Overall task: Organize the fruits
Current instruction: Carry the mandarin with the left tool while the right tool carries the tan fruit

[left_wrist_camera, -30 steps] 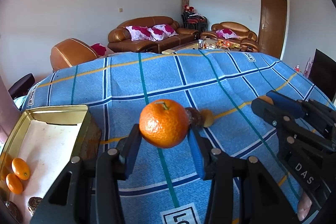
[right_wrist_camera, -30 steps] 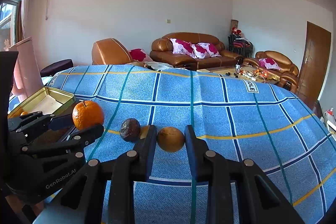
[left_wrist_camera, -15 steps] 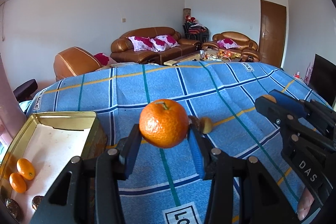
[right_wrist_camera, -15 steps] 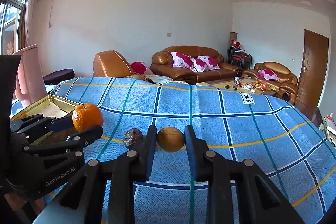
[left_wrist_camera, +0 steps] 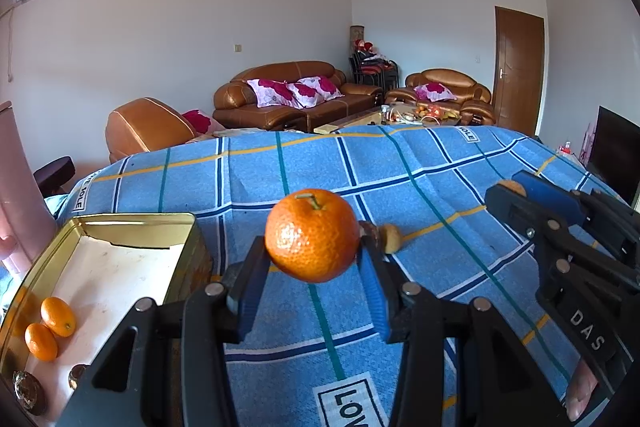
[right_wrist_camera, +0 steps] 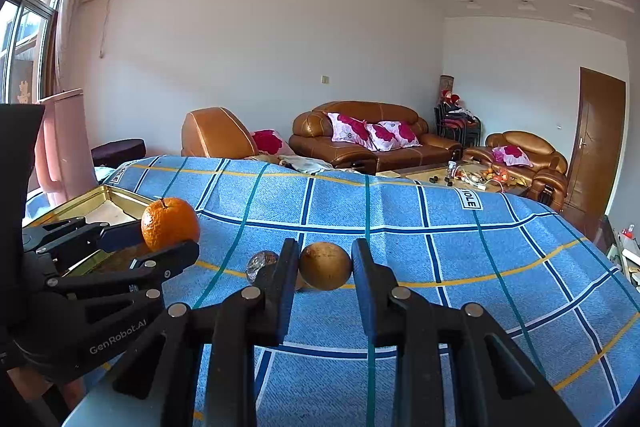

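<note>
1. Holding the tangerine (left_wrist_camera: 312, 235) clamped in my left gripper (left_wrist_camera: 314, 273), I have swung nearer the gold tin (left_wrist_camera: 132, 225).
2. My right gripper (right_wrist_camera: 325, 269) stays clamped on a brown fruit (right_wrist_camera: 325, 265), lifted off the blue cloth (right_wrist_camera: 440, 239); both go into the tin next.

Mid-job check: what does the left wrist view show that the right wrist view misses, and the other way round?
Only the left wrist view: the floor of the gold metal tin, holding two small oval orange kumquats.

Only the right wrist view: the brownish-yellow round fruit clamped in the right gripper, and a window.

Both: the left gripper shut on the round orange mandarin, the blue checked cloth, a dark round fruit lying on it.
</note>
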Tool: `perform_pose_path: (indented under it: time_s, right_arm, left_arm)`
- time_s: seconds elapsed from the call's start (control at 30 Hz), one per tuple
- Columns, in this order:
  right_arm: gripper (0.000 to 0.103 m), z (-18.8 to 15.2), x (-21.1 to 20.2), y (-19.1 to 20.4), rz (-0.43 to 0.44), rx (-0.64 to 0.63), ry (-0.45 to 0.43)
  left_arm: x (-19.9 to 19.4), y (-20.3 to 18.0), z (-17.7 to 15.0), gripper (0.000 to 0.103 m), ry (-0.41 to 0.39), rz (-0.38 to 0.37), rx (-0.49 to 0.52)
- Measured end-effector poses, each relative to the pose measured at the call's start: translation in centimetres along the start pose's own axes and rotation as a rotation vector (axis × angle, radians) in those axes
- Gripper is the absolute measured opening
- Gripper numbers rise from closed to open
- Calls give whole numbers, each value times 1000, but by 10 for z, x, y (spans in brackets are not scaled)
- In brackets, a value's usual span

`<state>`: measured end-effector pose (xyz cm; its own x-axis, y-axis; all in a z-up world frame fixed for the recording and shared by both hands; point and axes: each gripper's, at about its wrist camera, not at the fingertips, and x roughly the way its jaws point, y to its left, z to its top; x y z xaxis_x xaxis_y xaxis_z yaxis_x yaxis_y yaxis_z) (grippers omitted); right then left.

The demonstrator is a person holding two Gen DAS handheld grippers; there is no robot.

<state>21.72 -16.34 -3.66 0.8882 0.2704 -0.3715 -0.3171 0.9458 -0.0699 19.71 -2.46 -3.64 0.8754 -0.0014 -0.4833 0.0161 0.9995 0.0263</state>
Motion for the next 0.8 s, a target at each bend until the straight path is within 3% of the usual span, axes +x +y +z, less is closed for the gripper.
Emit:
perform_pose_path:
  time_s: [0.8]
  right_arm:
    - [29, -6, -23, 19, -6, -47, -30]
  left_arm:
    - [-24, 2, -11, 47, -17, 12, 7]
